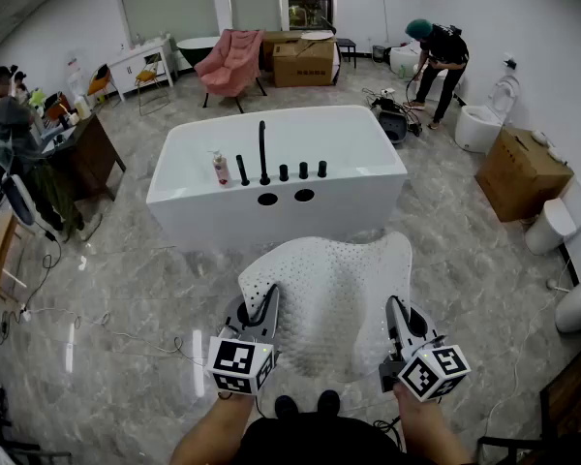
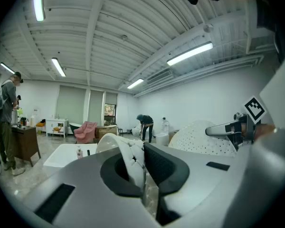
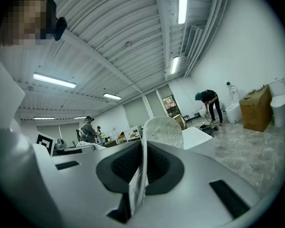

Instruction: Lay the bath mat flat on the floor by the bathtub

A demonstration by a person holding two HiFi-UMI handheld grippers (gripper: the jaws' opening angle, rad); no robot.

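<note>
A white perforated bath mat (image 1: pixel 327 294) hangs spread between my two grippers, above the floor in front of the white bathtub (image 1: pixel 203 216). My left gripper (image 1: pixel 268 305) is shut on the mat's near left edge; in the left gripper view the mat (image 2: pixel 131 158) is pinched between the dark pads. My right gripper (image 1: pixel 397 316) is shut on the near right edge, and the mat (image 3: pixel 164 132) rises thin from between its pads in the right gripper view. The mat's far edge curls up near the tub's front wall.
Black taps and a pink bottle (image 1: pixel 220 169) stand on the tub's rim. Cables (image 1: pixel 107 332) trail over the marble floor at left. A cardboard box (image 1: pixel 519 172) and toilets (image 1: pixel 552 225) stand at right. A person (image 1: pixel 438 58) bends over at the back; another person (image 1: pixel 10 124) stands by a desk at left.
</note>
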